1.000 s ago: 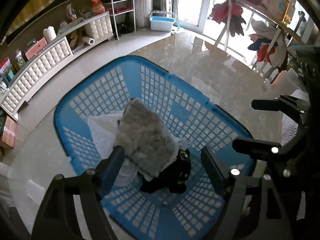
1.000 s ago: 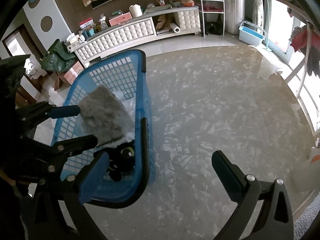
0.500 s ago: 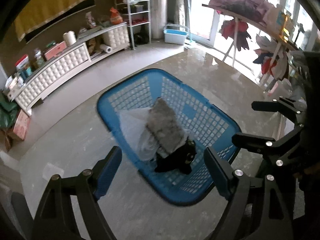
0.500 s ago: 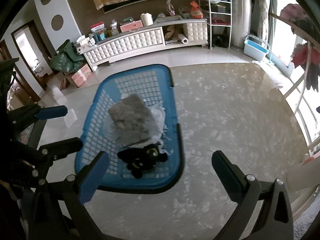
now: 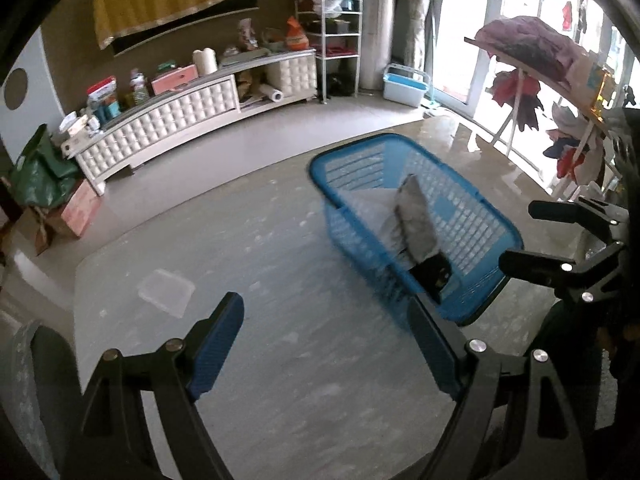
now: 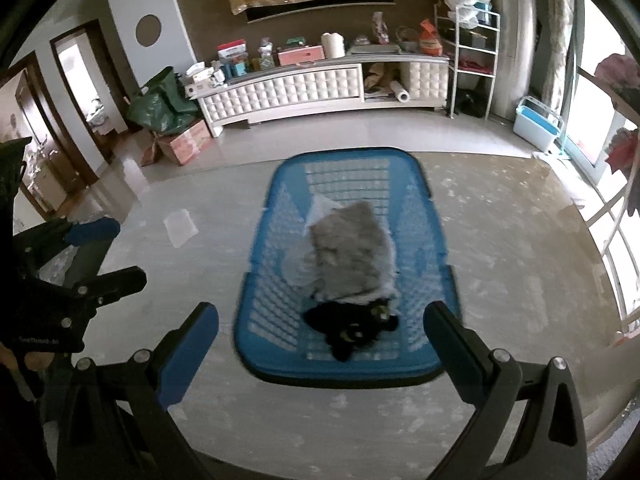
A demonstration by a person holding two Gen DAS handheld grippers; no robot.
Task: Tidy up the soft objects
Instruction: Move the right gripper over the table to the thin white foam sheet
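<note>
Both grippers have pulled up and back from the basket (image 6: 344, 264) within a second. The left gripper (image 5: 328, 344) and right gripper (image 6: 320, 344) are spread wide, holding nothing. The grey pad (image 6: 350, 252) and black plush (image 6: 352, 326) lie inside (plush at the near edge), so this batch looks stowed.

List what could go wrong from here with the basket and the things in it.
1. The grey cushion lies loosely on the white plastic and partly on the black plush; lifting the basket unevenly may shift the pile.
2. A clear lid lies on the floor left of the basket, easy to step on.
3. Both grippers, left and right, are open and empty; motion blur may spoil aiming.
</note>
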